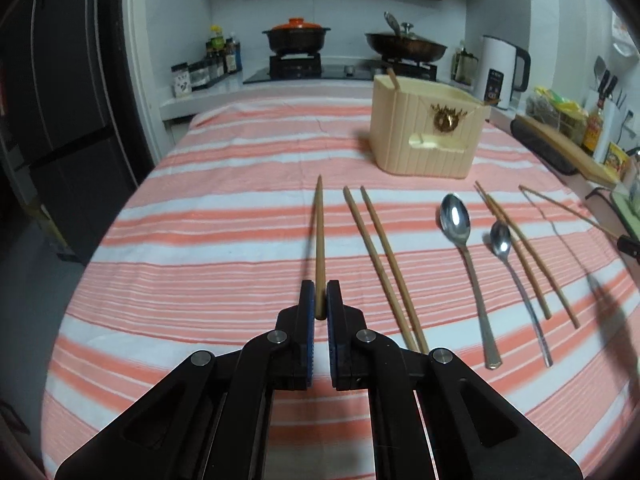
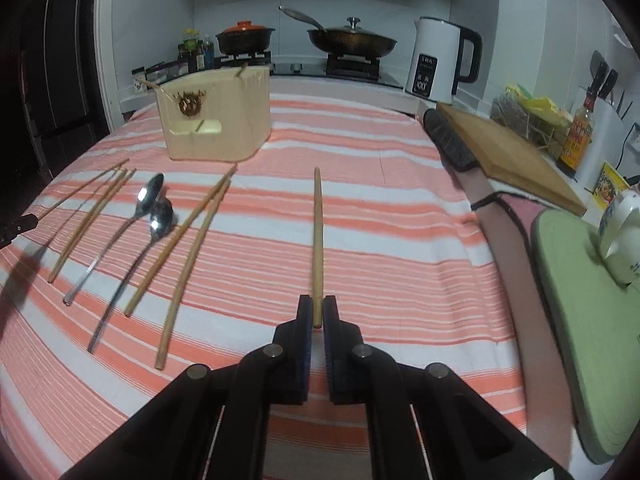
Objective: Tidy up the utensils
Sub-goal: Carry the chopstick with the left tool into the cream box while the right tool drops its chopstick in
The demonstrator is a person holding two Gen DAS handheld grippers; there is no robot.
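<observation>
i see left gripper [image 1: 320, 294] clamped on a chopstick [image 1: 319, 240], right gripper [image 2: 317, 308] pinching another chopstick [image 2: 317, 240], both above striped cloth [image 2: 380, 240].

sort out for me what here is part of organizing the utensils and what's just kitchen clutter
Job: left gripper and right gripper, each clamping a chopstick; chopstick pairs; two spoons; beige holder.

Clutter: kettle, cutting board, pots.

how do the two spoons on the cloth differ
The larger spoon has a broad bowl and a flat handle flaring at the end; the smaller spoon has a narrow bowl and a thin, longer handle. The larger spoon's bowl lies farther toward the holder. Both are shiny metal, lying bowl-up.
</observation>
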